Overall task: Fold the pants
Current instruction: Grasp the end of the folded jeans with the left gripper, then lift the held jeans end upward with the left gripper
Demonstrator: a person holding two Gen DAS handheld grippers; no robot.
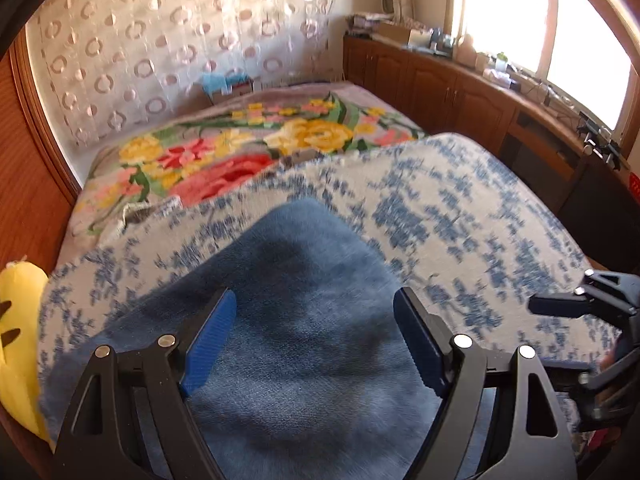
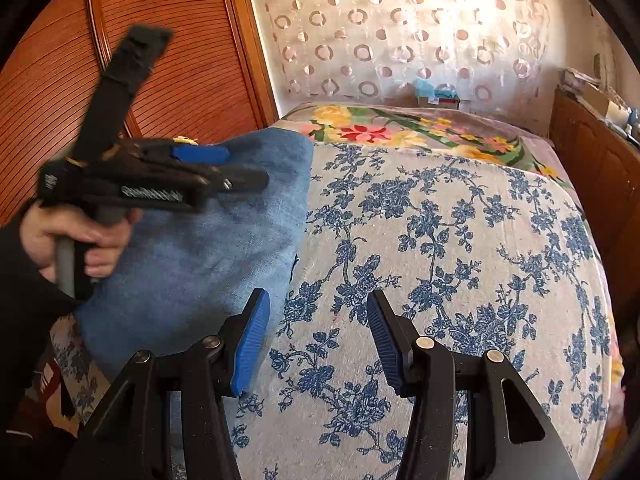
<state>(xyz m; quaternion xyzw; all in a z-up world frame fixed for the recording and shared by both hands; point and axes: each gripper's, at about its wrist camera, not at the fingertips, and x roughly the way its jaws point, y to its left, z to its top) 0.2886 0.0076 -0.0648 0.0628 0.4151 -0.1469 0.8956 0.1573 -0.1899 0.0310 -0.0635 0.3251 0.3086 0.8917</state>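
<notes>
Sunlight is falling across a bed covered with a blue-and-white floral cotton sheet, which is serving as a broad flat surface for folding. Blue denim pants are lying folded into a compact block toward nine o'clock of the sheet in the right wrist view. Hovering over them, the left gripper is standing open, holding nothing. At the pants' three o'clock edge, the right gripper is likewise spread wide over bare sheet, probably releasing a finished fold.
</notes>
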